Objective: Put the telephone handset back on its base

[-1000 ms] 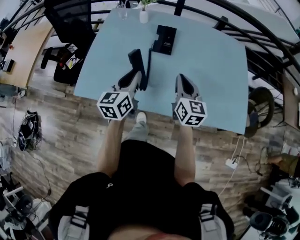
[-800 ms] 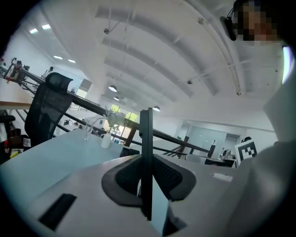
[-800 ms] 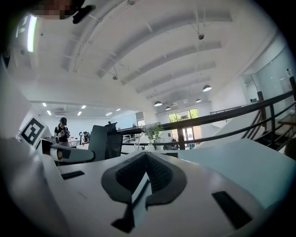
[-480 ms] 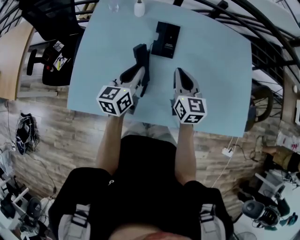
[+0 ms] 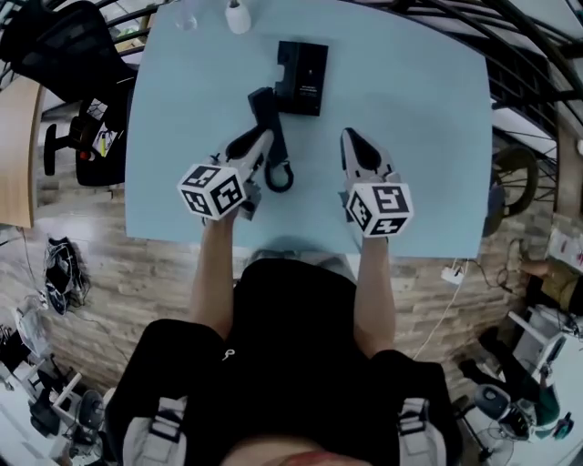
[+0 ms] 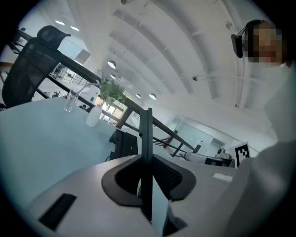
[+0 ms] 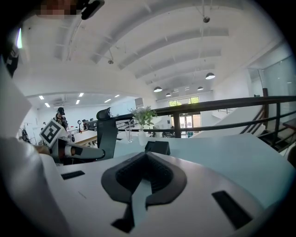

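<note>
The black phone base [image 5: 301, 65] lies at the far middle of the light blue table [image 5: 428, 118]. My left gripper [image 5: 258, 138] is shut on the black handset [image 5: 264, 107], which points toward the base's near left corner. A loop of the black cord [image 5: 280, 176] lies beside that gripper. In the left gripper view the handset [image 6: 146, 139] stands edge-on between the jaws, with the base [image 6: 124, 141] beyond it. My right gripper [image 5: 357, 146] hovers over the table to the right, shut and holding nothing. In the right gripper view the base [image 7: 157, 147] lies straight ahead and the handset [image 7: 106, 132] at the left.
A glass [image 5: 187, 20] and a white vase [image 5: 238, 16] stand at the table's far edge, left of the base. A black office chair [image 5: 68, 55] stands off the table's left side. Railings run behind the table.
Both grippers have moved forward from the near edge out over the table. The handset has come down closer to the base, and its cord loop now shows beside the left gripper.
</note>
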